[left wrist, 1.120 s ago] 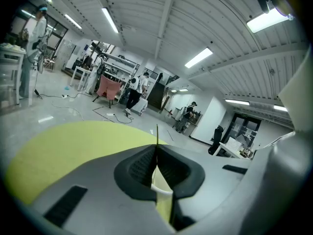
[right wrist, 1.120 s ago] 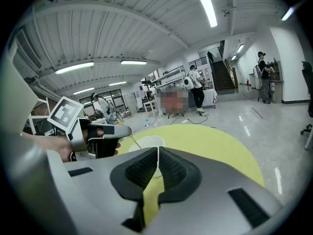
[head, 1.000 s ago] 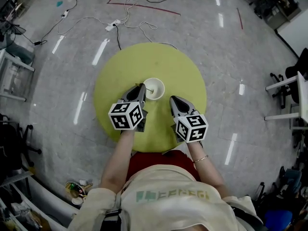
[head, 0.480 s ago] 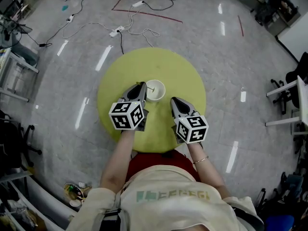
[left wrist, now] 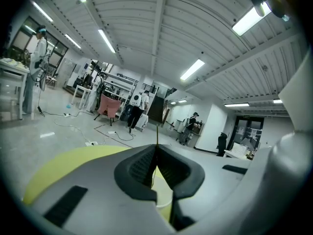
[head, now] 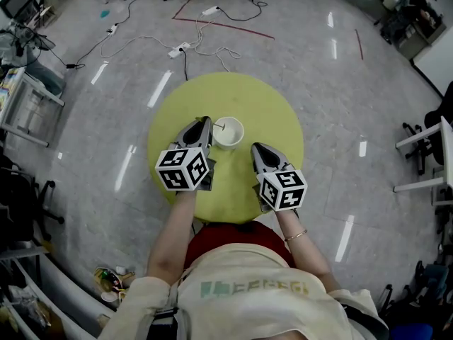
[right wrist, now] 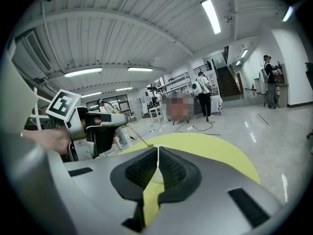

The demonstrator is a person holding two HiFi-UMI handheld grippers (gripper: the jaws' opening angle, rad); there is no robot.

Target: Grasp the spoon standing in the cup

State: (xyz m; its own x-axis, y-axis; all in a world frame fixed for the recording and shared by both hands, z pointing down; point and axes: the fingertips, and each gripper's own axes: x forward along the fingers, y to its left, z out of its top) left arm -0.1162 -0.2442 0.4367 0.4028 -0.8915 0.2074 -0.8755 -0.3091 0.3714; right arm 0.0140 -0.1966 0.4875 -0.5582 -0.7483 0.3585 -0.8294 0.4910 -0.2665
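Note:
A white cup (head: 229, 134) stands near the middle of the round yellow table (head: 269, 105). A thin spoon (head: 219, 125) stands in the cup, its handle leaning left. My left gripper (head: 204, 122) lies just left of the cup with its jaws shut and empty. In the left gripper view the spoon handle (left wrist: 157, 133) rises just beyond the left gripper (left wrist: 156, 148), and the cup (left wrist: 164, 199) shows below. My right gripper (head: 255, 148) rests shut to the cup's right and a little nearer me. From the right gripper (right wrist: 157, 150), the spoon (right wrist: 129, 128) slants toward the left gripper.
The table stands on a grey glossy floor with cables (head: 191, 44) and a power strip beyond it. Desks and chairs (head: 21, 98) stand at the left and right (head: 432, 154). People (right wrist: 203, 99) stand far off in the hall.
The left gripper has edged slightly forward along the cup's left side. The right gripper has hardly moved. The head view has shifted a little.

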